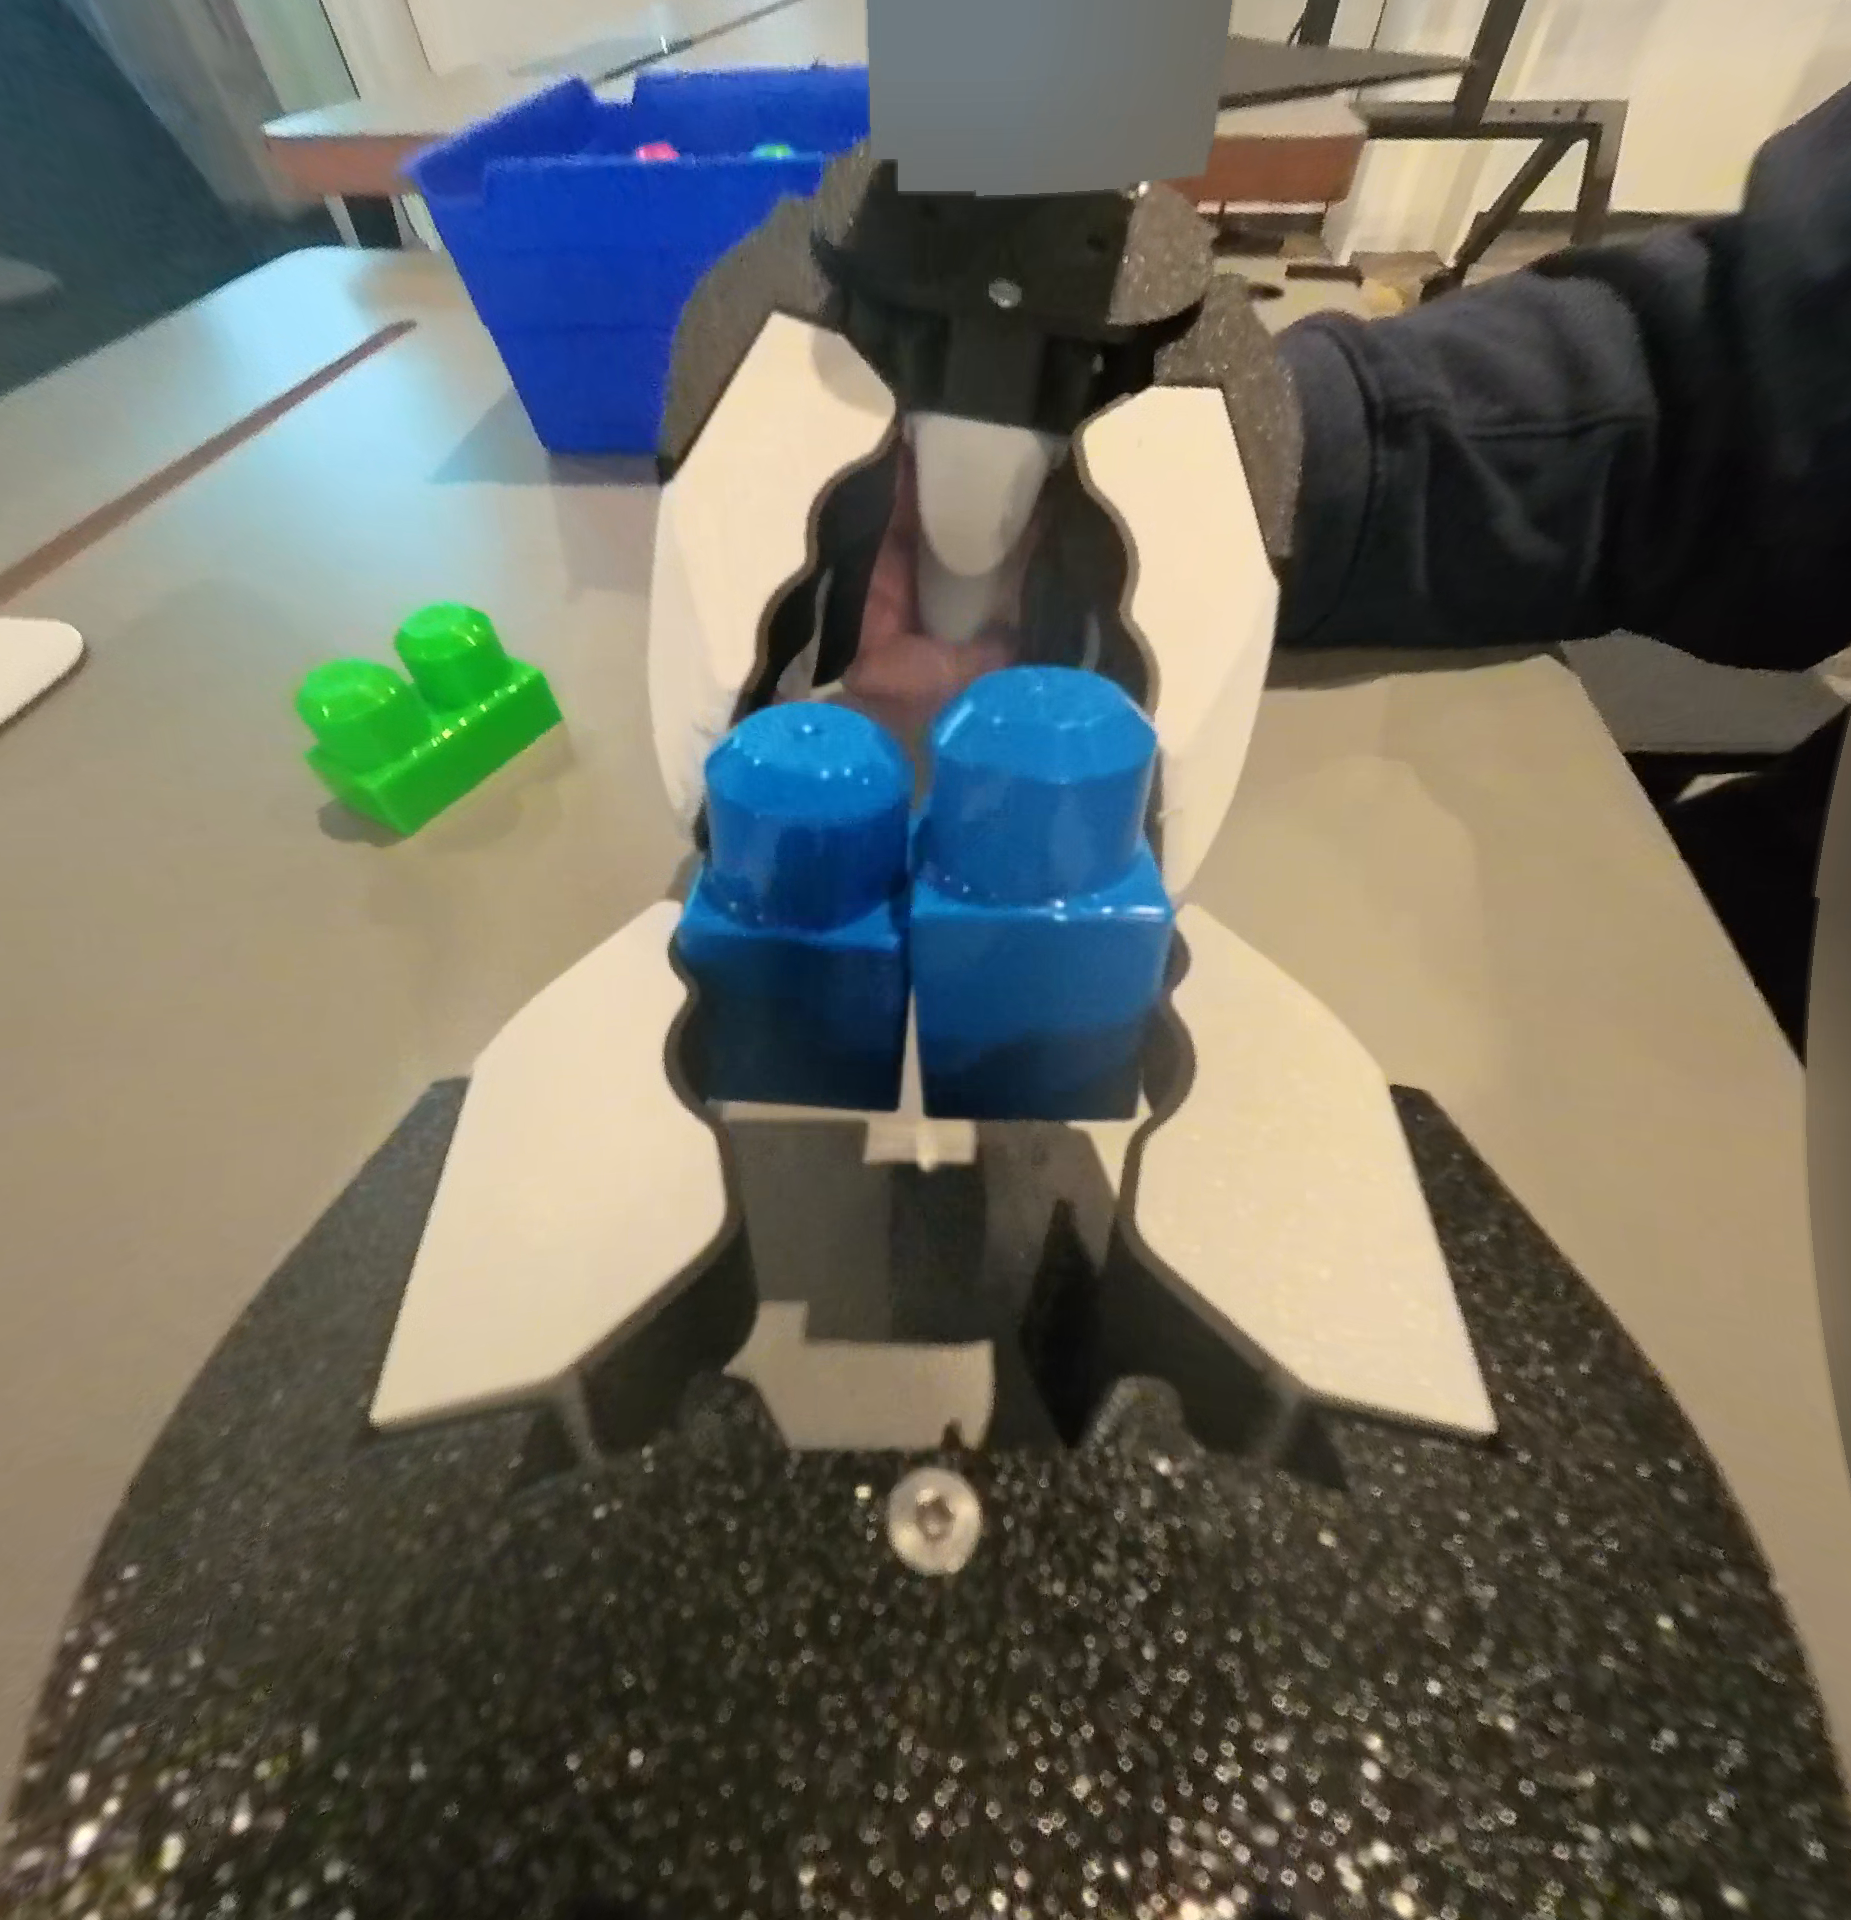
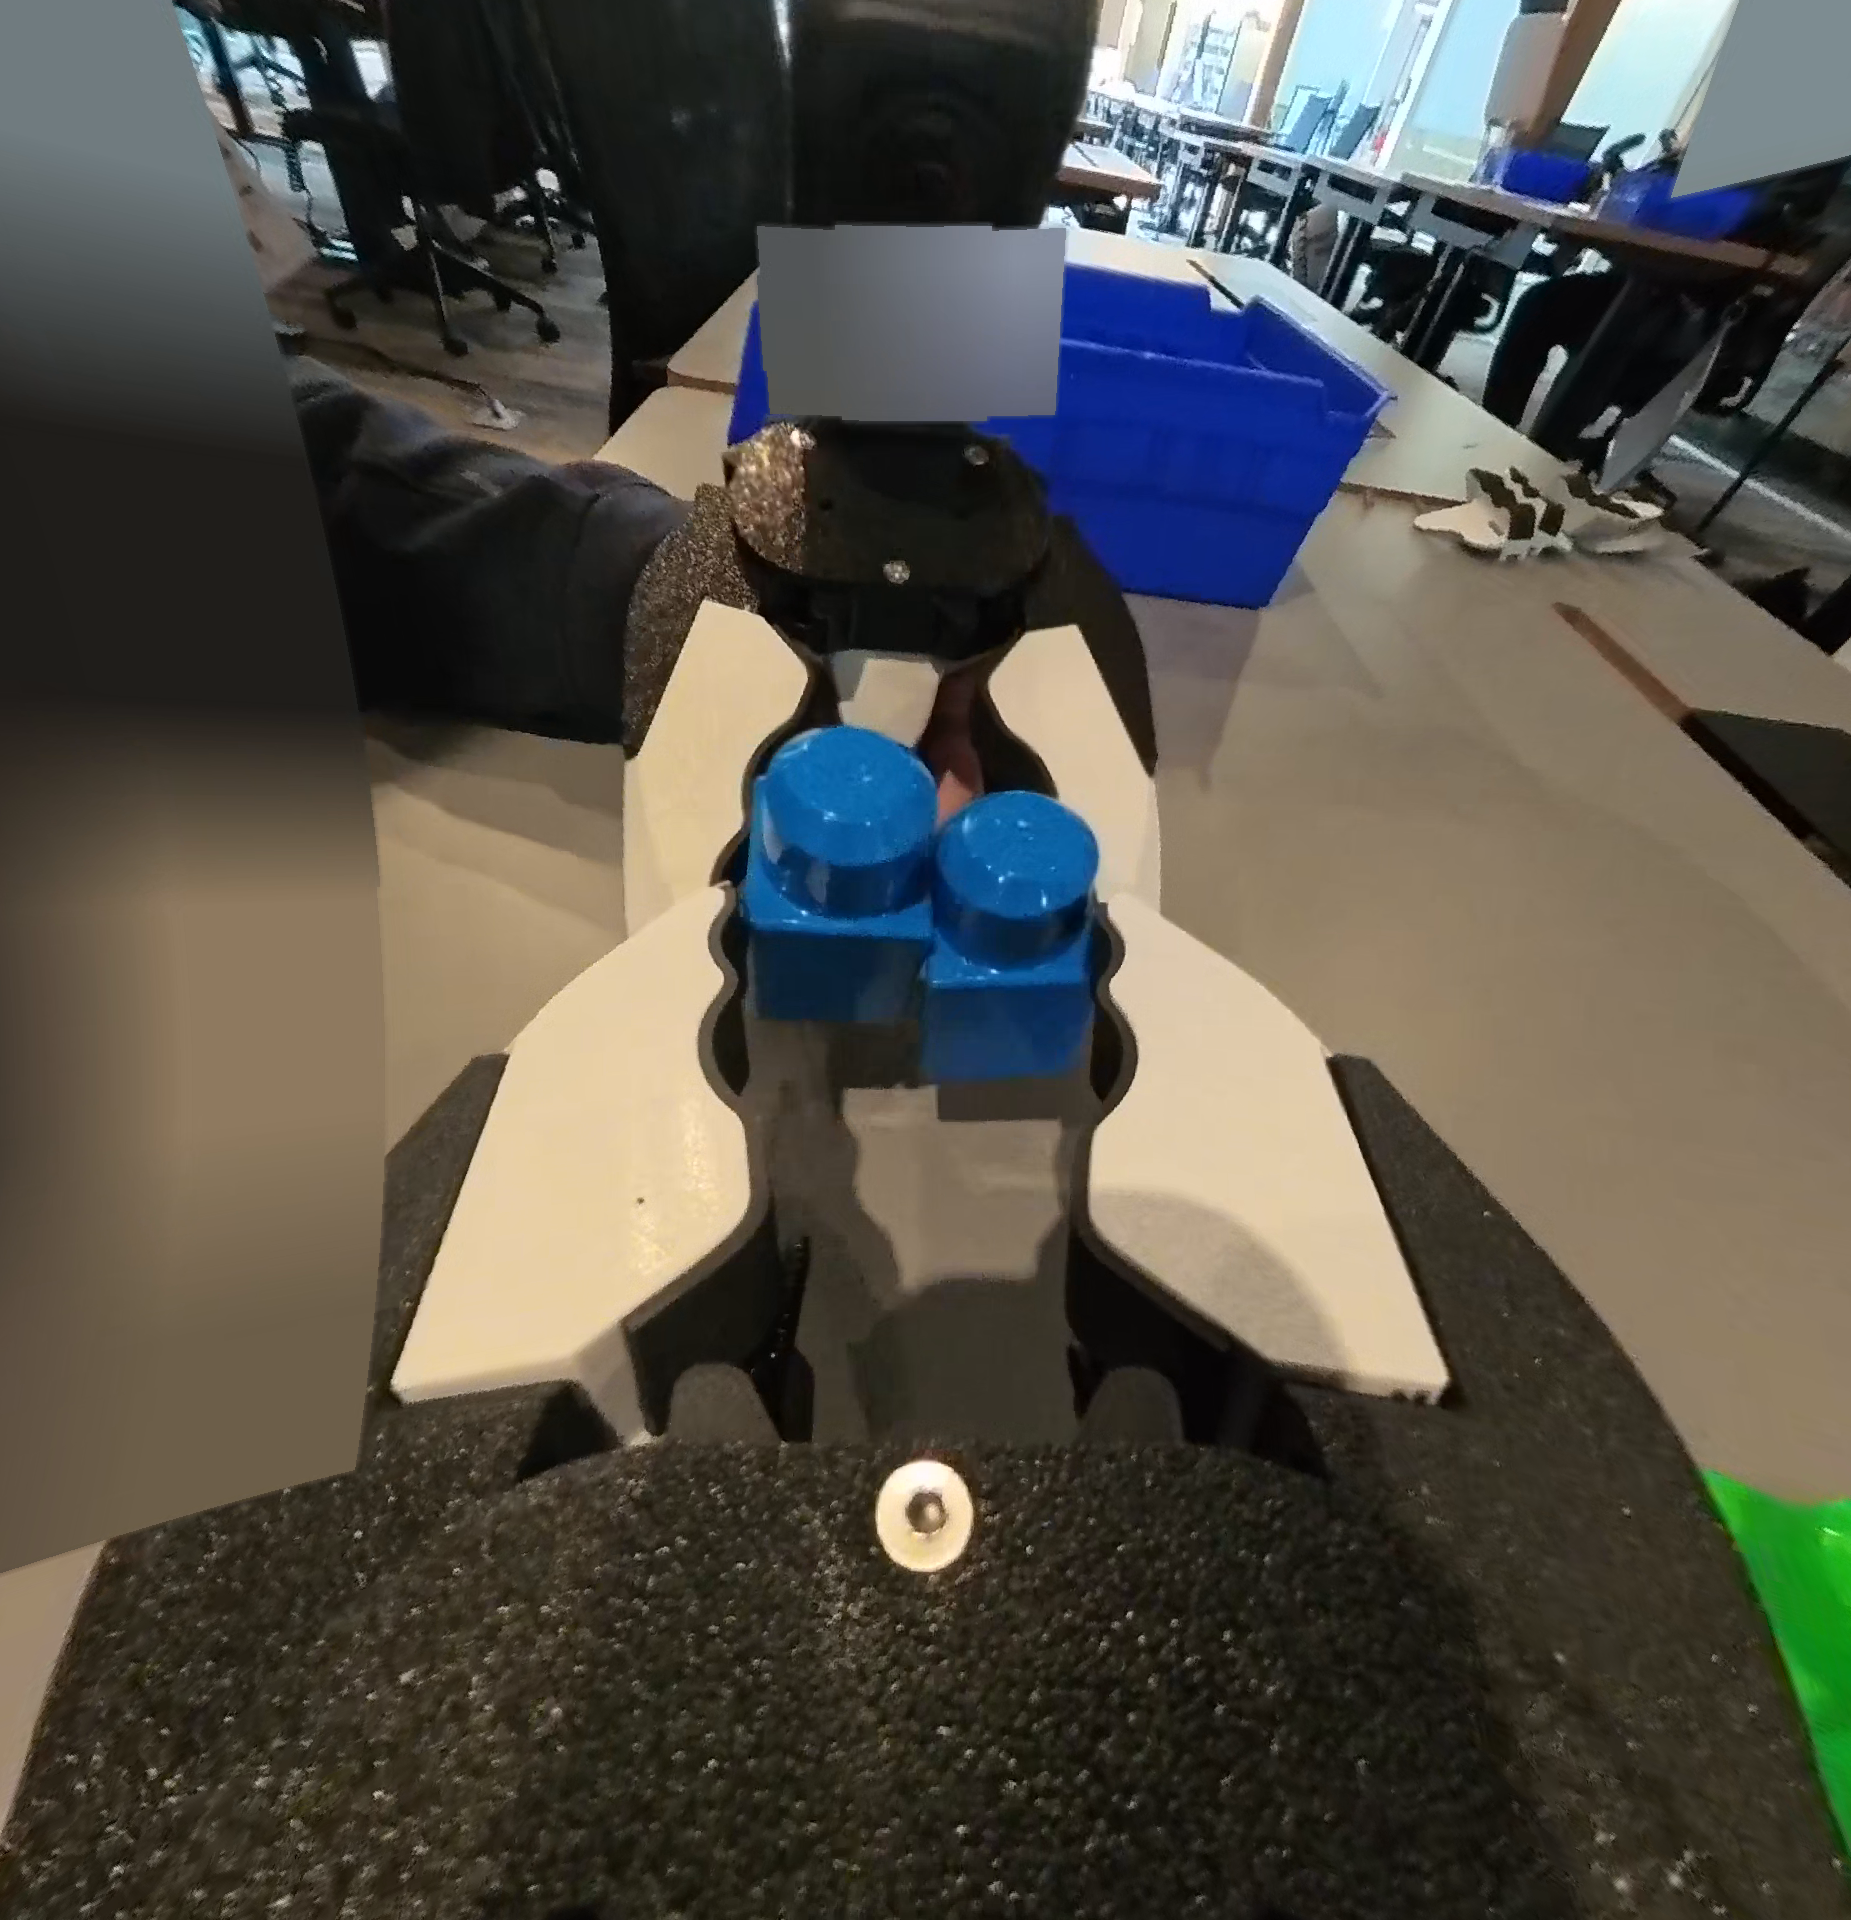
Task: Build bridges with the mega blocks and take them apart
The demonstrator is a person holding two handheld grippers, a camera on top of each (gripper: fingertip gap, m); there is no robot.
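Two blue single-stud blocks stand side by side, one [image 1: 796, 956] beside the other [image 1: 1040, 966]. My left gripper [image 1: 926, 935] comes from the near side, its two fingers pressed on the pair's outer sides. My right gripper [image 1: 942, 727] faces it from the far side and clasps the same pair. In the right wrist view my right gripper [image 2: 919, 925] is shut on the two blocks [image 2: 827, 935], which sit slightly offset, and the left gripper [image 2: 900, 821] is opposite. I cannot tell whether the blocks touch the table. A green two-stud block [image 1: 433, 727] lies on the table to the left.
A blue bin [image 1: 609, 260] with a few blocks stands at the back of the grey table [image 1: 225, 987]. It also shows in the right wrist view [image 2: 1212, 436]. The person's dark sleeve [image 1: 1575, 416] is at the right. Spare white gripper fingers [image 2: 1523, 509] lie on the table. The grippers are tip to tip, or close to it.
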